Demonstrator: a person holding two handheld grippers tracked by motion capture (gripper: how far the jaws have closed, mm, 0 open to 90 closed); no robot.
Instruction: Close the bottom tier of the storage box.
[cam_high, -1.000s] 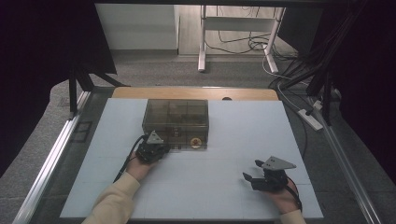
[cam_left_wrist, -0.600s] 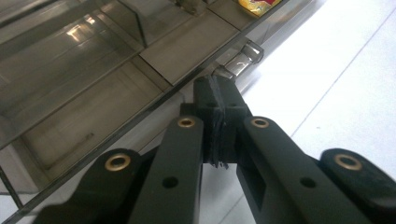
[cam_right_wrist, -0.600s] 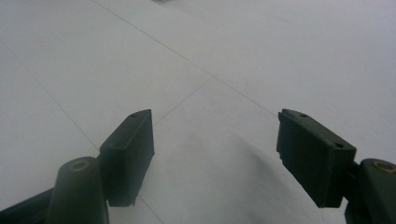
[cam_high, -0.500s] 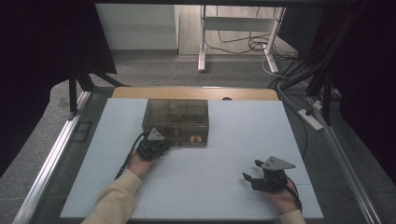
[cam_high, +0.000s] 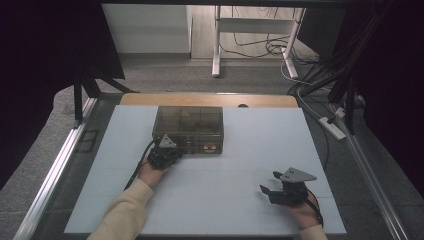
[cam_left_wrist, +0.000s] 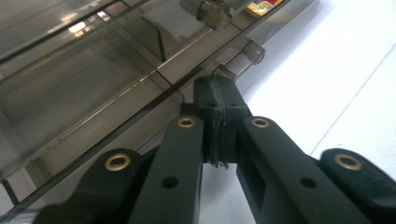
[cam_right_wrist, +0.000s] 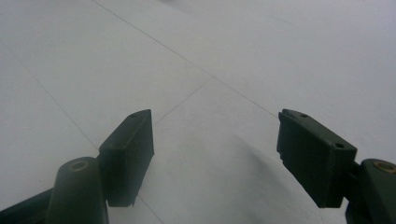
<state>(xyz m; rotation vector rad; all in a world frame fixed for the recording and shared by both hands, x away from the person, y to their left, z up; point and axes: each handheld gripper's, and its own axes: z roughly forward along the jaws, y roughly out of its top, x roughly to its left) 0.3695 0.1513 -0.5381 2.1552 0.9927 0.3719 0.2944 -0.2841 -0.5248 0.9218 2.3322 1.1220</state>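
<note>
A smoky see-through plastic box (cam_high: 189, 122) with inner compartments sits on the white table (cam_high: 250, 135), left of centre. My left gripper (cam_high: 173, 149) is shut, its tips against the box's front edge. In the left gripper view the two pads meet at the left gripper's tip (cam_left_wrist: 215, 100), touching the lid rim of the box (cam_left_wrist: 93, 84) just short of a clear latch (cam_left_wrist: 239, 59). Nothing shows between the pads. My right gripper (cam_high: 270, 182) rests low over bare table at the front right. In its own view the right gripper (cam_right_wrist: 215, 149) is open and holds nothing.
A small red and orange item (cam_high: 211, 148) lies inside the box's front right compartment. Metal rails run along both table sides. Cables and a power strip (cam_high: 332, 127) lie on the floor beyond the right edge.
My left gripper has edged slightly forward against the box front. The right gripper has stayed where it was.
</note>
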